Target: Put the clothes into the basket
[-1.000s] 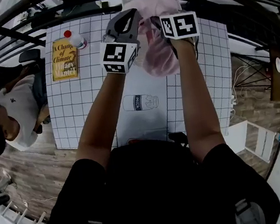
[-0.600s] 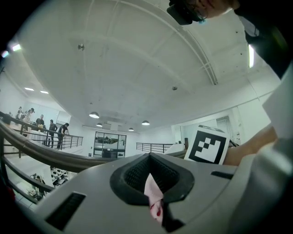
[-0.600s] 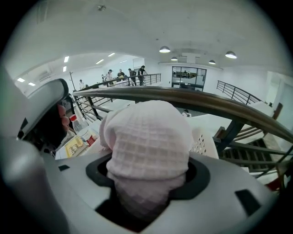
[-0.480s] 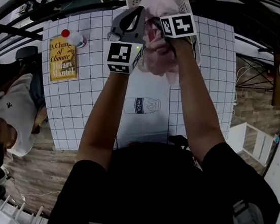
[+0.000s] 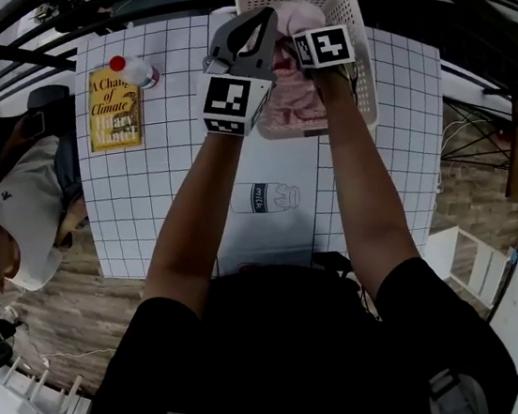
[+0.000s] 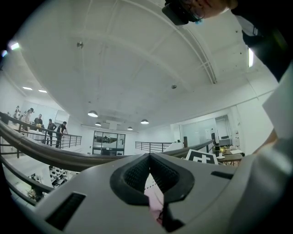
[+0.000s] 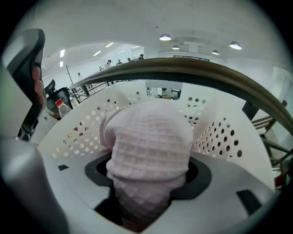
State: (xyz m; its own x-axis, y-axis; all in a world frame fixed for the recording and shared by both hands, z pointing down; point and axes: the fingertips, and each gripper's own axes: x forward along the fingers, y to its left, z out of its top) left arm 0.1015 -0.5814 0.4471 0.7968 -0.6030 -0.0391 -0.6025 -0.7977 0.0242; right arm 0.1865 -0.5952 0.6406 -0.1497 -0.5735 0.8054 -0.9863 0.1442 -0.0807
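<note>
A white perforated basket (image 5: 353, 23) stands at the far side of the gridded table. A pink waffle-knit cloth (image 5: 284, 94) lies bunched inside it, still held by both grippers. My left gripper (image 5: 253, 33) reaches level over the basket's left rim, and in the left gripper view (image 6: 150, 183) it is shut on a pinched fold of the pink cloth (image 6: 154, 203). My right gripper (image 5: 313, 43) tilts down into the basket. Its jaws (image 7: 149, 183) have just been opening slightly, with a thick wad of the cloth (image 7: 149, 146) filling the gap between them and the basket wall (image 7: 219, 132) beyond.
A yellow book (image 5: 113, 107) and a red-capped bottle (image 5: 132, 71) sit at the table's far left. A milk carton (image 5: 267, 195) lies on the table (image 5: 164, 204) in front of me. A person (image 5: 14, 215) sits left of the table. Dark railings arc past the basket.
Both grippers have sunk with the pink cloth. It hung above the basket and hid it before. Now the cloth rests inside the basket and the rim shows.
</note>
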